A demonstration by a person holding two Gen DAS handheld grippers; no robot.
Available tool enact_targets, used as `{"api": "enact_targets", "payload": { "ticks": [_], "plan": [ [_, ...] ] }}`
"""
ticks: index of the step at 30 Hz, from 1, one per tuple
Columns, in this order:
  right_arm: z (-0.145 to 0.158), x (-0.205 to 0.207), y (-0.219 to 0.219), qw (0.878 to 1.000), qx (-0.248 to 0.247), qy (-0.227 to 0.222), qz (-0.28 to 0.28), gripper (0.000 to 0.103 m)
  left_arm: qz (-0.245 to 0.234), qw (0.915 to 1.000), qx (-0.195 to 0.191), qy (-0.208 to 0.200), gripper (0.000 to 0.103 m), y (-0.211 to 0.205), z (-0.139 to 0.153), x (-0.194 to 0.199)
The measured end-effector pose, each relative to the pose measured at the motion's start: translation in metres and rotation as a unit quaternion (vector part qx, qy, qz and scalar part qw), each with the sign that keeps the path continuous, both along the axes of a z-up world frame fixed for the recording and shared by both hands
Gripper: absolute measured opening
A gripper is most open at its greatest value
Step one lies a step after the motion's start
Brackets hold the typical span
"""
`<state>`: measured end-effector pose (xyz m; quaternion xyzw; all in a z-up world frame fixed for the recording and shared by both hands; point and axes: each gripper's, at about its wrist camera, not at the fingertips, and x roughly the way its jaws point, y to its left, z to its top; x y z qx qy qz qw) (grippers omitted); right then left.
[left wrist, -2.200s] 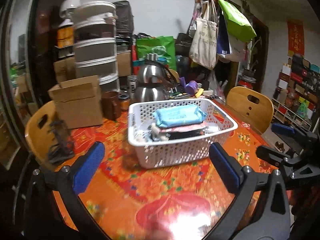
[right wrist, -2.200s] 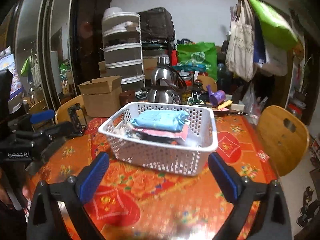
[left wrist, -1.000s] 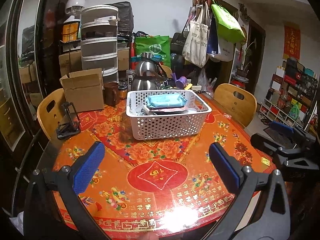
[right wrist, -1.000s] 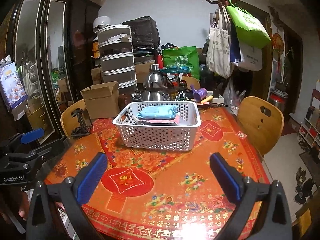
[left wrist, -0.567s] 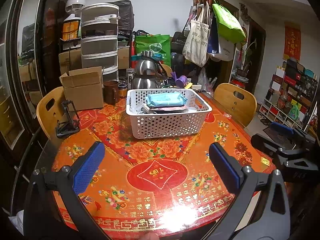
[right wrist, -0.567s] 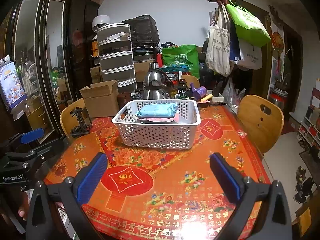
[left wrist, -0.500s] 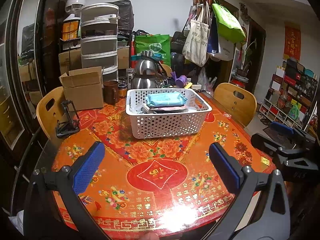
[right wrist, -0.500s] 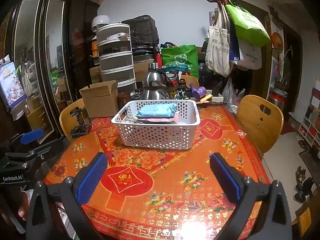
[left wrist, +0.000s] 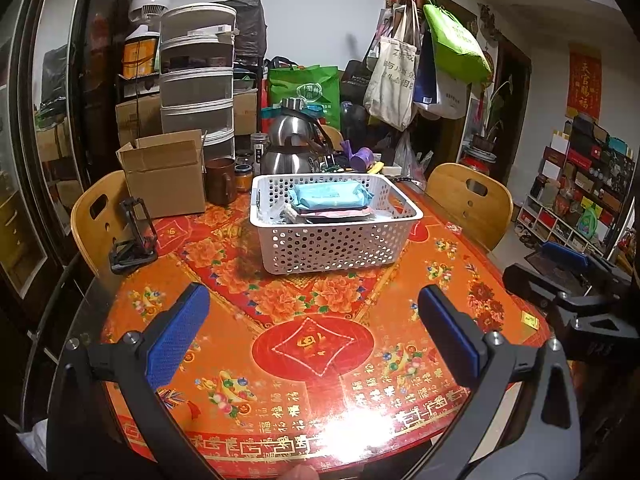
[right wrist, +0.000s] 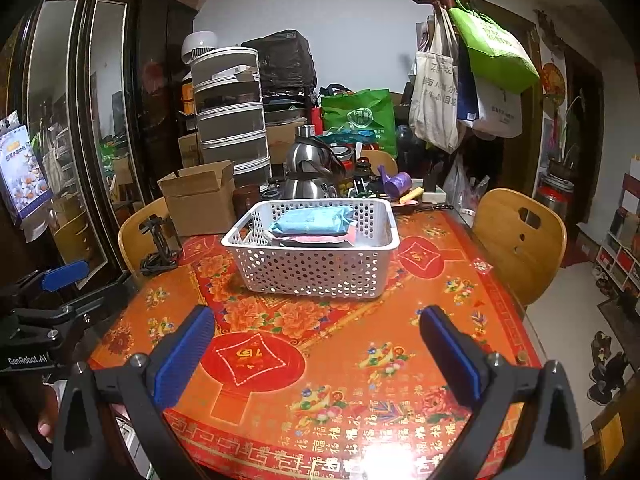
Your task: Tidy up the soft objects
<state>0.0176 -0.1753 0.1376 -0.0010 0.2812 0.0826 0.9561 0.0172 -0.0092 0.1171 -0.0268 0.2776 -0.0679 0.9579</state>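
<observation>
A white perforated basket (left wrist: 332, 246) stands on the round table, beyond its middle; it also shows in the right wrist view (right wrist: 316, 270). A light blue soft pack (left wrist: 330, 195) lies on top of a pink pack and other soft packs inside it, also seen in the right wrist view (right wrist: 312, 219). My left gripper (left wrist: 314, 326) is open and empty, held over the table's near edge, well short of the basket. My right gripper (right wrist: 316, 344) is open and empty, likewise near the front edge. Each gripper shows at the side of the other's view.
The table (left wrist: 312, 344) has a red and orange floral cover. A cardboard box (left wrist: 164, 178), a brown mug (left wrist: 219, 181), a steel kettle (left wrist: 292, 148) and jars crowd the far side. A black stand (left wrist: 134, 236) sits at the left. Wooden chairs (left wrist: 472, 202) flank the table.
Both grippers have pulled back from close to the basket to the table's near edge, so the basket looks smaller and farther. In the last half second nothing has visibly moved.
</observation>
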Motion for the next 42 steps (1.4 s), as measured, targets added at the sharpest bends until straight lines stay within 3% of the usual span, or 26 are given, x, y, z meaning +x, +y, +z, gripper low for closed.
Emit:
{"api": "enact_targets", "payload": {
  "ticks": [42],
  "plan": [
    [-0.0047,-0.0009,0.0027,1.000,0.000,0.007,-0.002,0.102,0.001,1.0000,0.003,0.002,0.103,-0.0002,-0.0061,0.0015]
  ]
}}
